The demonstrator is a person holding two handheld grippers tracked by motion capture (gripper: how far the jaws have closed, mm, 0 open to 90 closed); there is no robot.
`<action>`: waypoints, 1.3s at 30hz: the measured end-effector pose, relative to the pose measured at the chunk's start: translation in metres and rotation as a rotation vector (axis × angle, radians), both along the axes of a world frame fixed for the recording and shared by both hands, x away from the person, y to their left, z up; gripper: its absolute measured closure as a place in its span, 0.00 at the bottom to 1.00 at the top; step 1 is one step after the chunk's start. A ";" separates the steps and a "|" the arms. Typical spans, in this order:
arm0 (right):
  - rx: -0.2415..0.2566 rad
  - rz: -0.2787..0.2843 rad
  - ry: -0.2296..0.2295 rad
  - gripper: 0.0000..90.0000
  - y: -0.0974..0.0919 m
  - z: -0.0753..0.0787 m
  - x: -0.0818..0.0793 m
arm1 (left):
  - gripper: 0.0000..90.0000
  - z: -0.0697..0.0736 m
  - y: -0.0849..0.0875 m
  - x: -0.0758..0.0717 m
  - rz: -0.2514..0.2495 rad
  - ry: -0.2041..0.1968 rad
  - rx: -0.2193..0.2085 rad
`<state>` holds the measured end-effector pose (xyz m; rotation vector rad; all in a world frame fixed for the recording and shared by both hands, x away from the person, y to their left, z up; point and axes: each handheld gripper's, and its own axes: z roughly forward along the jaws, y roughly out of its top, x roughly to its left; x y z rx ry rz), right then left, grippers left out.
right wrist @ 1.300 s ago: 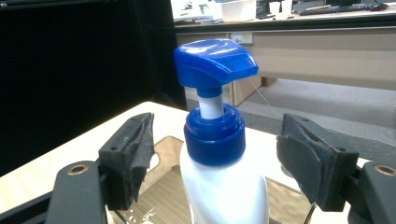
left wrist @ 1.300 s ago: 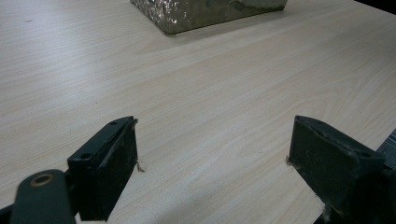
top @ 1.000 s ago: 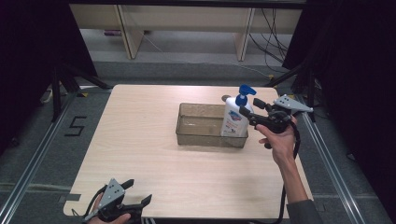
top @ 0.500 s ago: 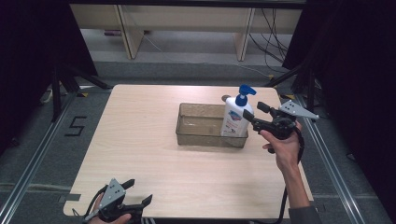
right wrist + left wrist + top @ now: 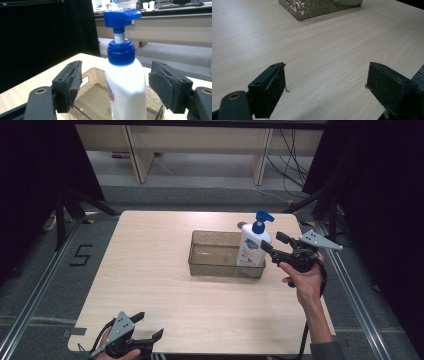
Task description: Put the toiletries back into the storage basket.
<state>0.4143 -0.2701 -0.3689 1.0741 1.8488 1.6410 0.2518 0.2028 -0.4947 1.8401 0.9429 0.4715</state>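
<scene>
A white pump bottle (image 5: pixel 252 246) with a blue pump head stands upright at the right end of a clear rectangular tray (image 5: pixel 215 269) on the wooden table. My right gripper (image 5: pixel 271 243) is level at the bottle's right side, open. In the right gripper view the bottle (image 5: pixel 125 85) stands between the two pads (image 5: pixel 71 82) with a gap on each side, above the tray (image 5: pixel 86 81). My left gripper (image 5: pixel 150 324) rests open at the table's near left edge. Its jaws (image 5: pixel 325 75) have nothing between them and face the tray (image 5: pixel 319 7).
The light wooden table (image 5: pixel 150 270) lies bare around the tray. Metal rails run along the floor on both sides. A pale shelf unit stands beyond the far edge, and black curtains hang to the left and right.
My right gripper has drawn back slightly to the right and down from the bottle, jaws unchanged. The bottle and my left gripper have stayed where they were.
</scene>
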 end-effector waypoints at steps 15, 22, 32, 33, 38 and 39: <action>-0.034 0.002 -0.001 0.30 0.000 -0.001 -0.010 | 0.17 0.001 0.000 0.000 -0.004 -0.010 0.010; -0.024 0.011 0.000 0.30 0.003 0.002 -0.017 | 0.17 0.001 0.001 -0.001 -0.003 -0.010 0.010; -0.009 0.041 -0.003 0.30 0.009 0.004 -0.024 | 0.17 0.001 0.000 -0.001 0.002 -0.005 -0.006; -0.014 0.040 0.001 0.30 0.009 0.004 -0.025 | 0.17 0.001 0.000 -0.001 0.004 -0.004 -0.008; -0.023 0.066 0.000 0.30 0.016 0.001 -0.030 | 0.17 0.001 0.000 -0.001 0.007 -0.001 -0.002; -0.023 0.070 -0.002 0.30 0.018 0.001 -0.030 | 0.17 0.001 0.000 -0.001 0.010 0.000 -0.009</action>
